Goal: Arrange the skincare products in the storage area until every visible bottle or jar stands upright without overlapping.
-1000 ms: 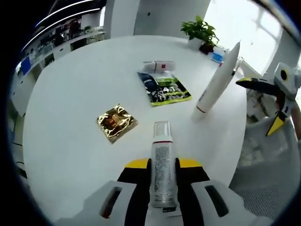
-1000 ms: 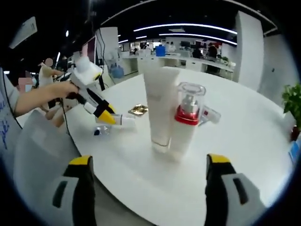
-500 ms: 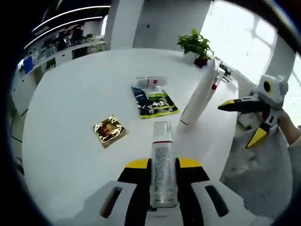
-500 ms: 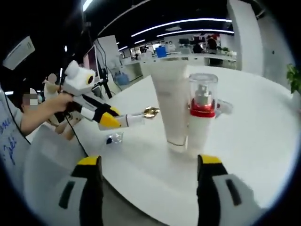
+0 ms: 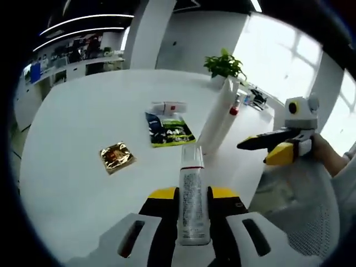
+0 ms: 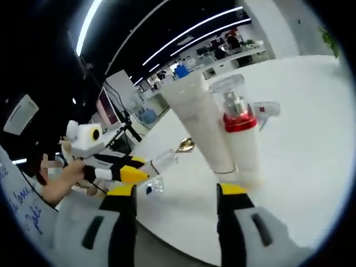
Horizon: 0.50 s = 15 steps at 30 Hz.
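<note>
My left gripper [image 5: 192, 192] is shut on a small white bottle with a clear cap [image 5: 192, 183], which points forward above the white table's [image 5: 72, 144] near edge. A tall white tube [image 5: 218, 119] stands cap-down on the table, with a red-collared pump bottle [image 5: 234, 109] right behind it. In the right gripper view the tube [image 6: 198, 129] and the pump bottle [image 6: 240, 132] stand side by side, touching. My right gripper [image 6: 176, 192] is open in front of them with nothing between its jaws. My left gripper [image 6: 131, 174] shows at the left with the small bottle [image 6: 162, 161].
A gold sachet [image 5: 117, 157], a green-and-black sachet [image 5: 168, 130] and a small lying tube with a red label [image 5: 168, 107] are on the table. A potted plant [image 5: 223, 64] stands at its far edge. My right gripper [image 5: 273, 147] hangs off the table's right side.
My right gripper's jaws have drawn closer together and it has tilted, nearer to the tube and pump bottle. The left gripper still holds the small bottle. Nothing on the table has moved.
</note>
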Motion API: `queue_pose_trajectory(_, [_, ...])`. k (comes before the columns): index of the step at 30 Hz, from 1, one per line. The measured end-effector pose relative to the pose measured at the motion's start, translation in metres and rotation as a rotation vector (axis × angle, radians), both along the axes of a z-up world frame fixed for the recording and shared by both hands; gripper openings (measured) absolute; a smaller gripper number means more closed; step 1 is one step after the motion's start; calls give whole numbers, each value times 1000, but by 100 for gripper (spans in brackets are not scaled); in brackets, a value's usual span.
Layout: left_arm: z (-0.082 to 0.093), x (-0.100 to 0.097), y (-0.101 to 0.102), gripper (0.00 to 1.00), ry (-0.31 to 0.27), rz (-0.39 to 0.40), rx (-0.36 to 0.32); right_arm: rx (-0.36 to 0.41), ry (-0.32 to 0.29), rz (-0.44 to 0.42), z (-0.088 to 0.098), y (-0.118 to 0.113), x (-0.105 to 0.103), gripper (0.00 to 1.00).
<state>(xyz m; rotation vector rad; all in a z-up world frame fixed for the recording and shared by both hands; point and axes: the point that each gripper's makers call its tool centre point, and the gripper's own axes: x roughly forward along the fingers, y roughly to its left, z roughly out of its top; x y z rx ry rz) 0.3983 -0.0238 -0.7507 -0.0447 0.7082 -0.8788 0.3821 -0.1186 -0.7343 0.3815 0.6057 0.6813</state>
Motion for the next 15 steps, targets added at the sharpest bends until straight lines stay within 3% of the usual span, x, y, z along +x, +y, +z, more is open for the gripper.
queue_pose_trajectory(6, [5, -9, -11, 16, 3, -33, -38, 128, 52, -24, 6, 11, 2, 52])
queue_pose_trajectory(9, [13, -15, -21, 16, 11, -52, -99, 163, 65, -35, 8, 12, 3, 50])
queue_pose_trajectory(15, [29, -24, -38, 16, 33, -88, -216, 337, 115, -85, 18, 14, 6, 45])
